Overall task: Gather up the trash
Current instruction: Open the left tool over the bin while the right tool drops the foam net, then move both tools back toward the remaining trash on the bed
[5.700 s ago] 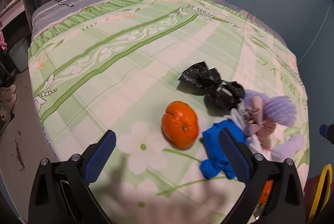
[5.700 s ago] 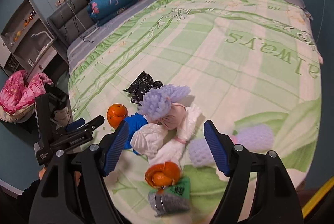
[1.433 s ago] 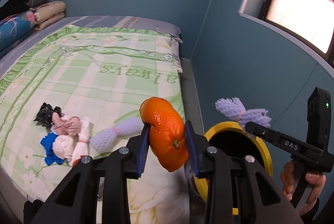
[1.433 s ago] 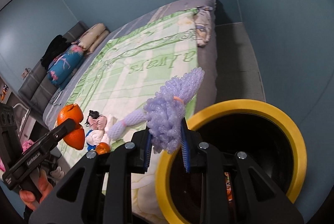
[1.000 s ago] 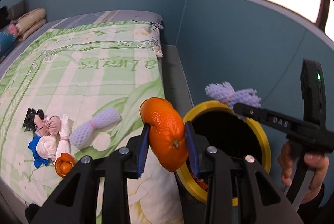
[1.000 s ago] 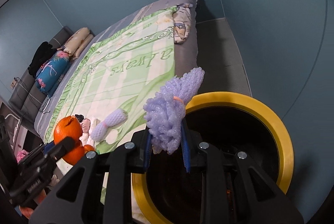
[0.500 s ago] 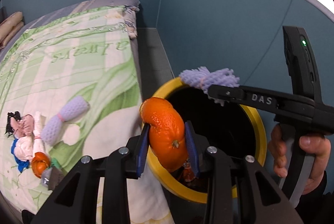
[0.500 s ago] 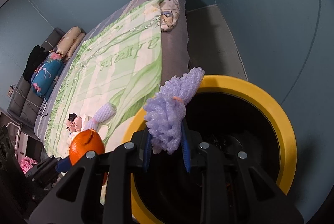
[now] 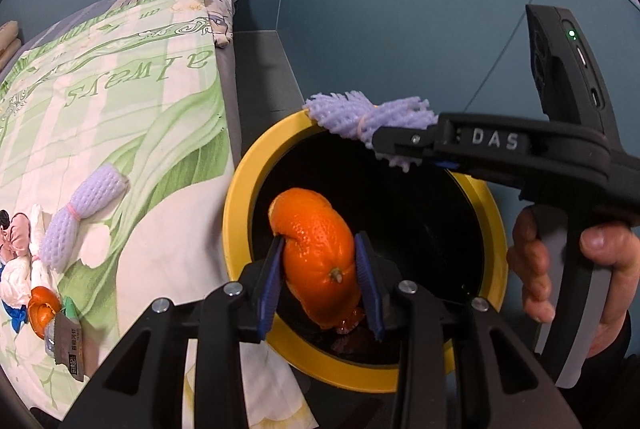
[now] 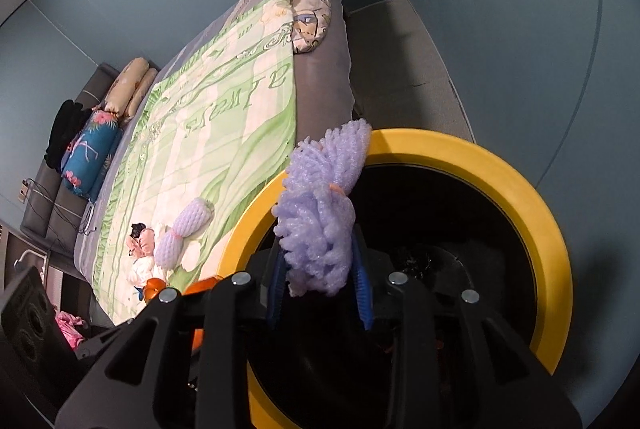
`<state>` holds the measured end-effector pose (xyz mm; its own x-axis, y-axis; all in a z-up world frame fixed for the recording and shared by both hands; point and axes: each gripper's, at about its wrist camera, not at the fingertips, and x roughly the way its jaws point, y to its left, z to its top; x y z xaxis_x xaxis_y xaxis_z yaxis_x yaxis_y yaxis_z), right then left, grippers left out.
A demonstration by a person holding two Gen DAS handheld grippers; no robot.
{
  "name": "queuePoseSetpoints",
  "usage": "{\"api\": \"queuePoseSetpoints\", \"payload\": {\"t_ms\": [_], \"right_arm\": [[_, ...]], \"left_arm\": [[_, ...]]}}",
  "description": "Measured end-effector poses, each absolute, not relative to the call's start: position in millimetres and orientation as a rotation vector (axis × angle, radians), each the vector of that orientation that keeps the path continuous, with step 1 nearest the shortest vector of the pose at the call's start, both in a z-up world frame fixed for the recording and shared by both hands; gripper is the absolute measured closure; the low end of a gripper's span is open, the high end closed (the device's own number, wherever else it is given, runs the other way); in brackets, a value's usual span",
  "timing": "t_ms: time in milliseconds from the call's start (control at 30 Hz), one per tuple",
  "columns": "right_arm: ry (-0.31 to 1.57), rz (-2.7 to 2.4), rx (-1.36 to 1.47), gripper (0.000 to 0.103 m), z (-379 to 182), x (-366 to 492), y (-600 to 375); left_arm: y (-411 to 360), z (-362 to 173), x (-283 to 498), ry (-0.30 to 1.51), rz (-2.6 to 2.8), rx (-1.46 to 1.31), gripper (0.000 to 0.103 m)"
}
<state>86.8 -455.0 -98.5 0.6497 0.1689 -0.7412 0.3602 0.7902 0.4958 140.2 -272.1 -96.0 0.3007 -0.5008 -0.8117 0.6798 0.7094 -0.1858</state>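
A yellow-rimmed black bin (image 9: 236, 213) stands beside the bed. My left gripper (image 9: 319, 239) is shut on an orange (image 9: 316, 269), held over the near part of the bin's mouth. My right gripper (image 9: 384, 145), carried by a hand (image 9: 536, 269), reaches over the far rim with a purple foam net (image 9: 360, 113) in its tips. In the right wrist view the foam net (image 10: 320, 201) stands upright between the blue pads of my right gripper (image 10: 318, 245), above the bin (image 10: 540, 213). Its jaws are opening, and the net still sits between them.
The bed's green quilt (image 9: 120, 117) still carries another purple foam net (image 9: 80, 209), a second orange piece (image 9: 42, 309), a grey wrapper (image 9: 68, 341) and a white and pink bundle (image 9: 16, 261). Grey floor (image 10: 400, 61) runs between bed and blue wall.
Both grippers have sunk toward the bin. The orange has moved from beside the rim to over the mouth. The gap between the right pads looks slightly wider around the net.
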Motion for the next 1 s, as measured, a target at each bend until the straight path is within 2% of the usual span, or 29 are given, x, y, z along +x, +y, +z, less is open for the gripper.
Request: {"api": "queuePoseSetpoints", "payload": {"t_ms": [100, 233, 433, 867, 1000], "right_arm": [[0.857, -0.123, 0.678, 0.070, -92.9, 83.5, -458.1], [0.826, -0.121, 0.683, 0.058, -82.4, 79.1, -459.5], [0.778, -0.127, 0.685, 0.057, -66.3, 72.6, -462.8], [0.732, -0.111, 0.657, 0.056, -50.0, 74.2, -459.3], [0.727, -0.081, 0.630, 0.051, -44.9, 78.9, -450.0]], "left_arm": [[-270.7, -94.2, 138.4, 0.984, -0.795, 0.207, 0.069], [-267.9, -89.9, 136.0, 0.968, -0.797, 0.205, 0.063], [-265.6, -79.5, 131.7, 0.925, -0.801, 0.202, 0.048], [-237.4, -60.5, 143.7, 0.873, -0.732, 0.165, 0.037], [-218.2, -50.3, 150.8, 0.832, -0.677, 0.153, 0.029]]}}
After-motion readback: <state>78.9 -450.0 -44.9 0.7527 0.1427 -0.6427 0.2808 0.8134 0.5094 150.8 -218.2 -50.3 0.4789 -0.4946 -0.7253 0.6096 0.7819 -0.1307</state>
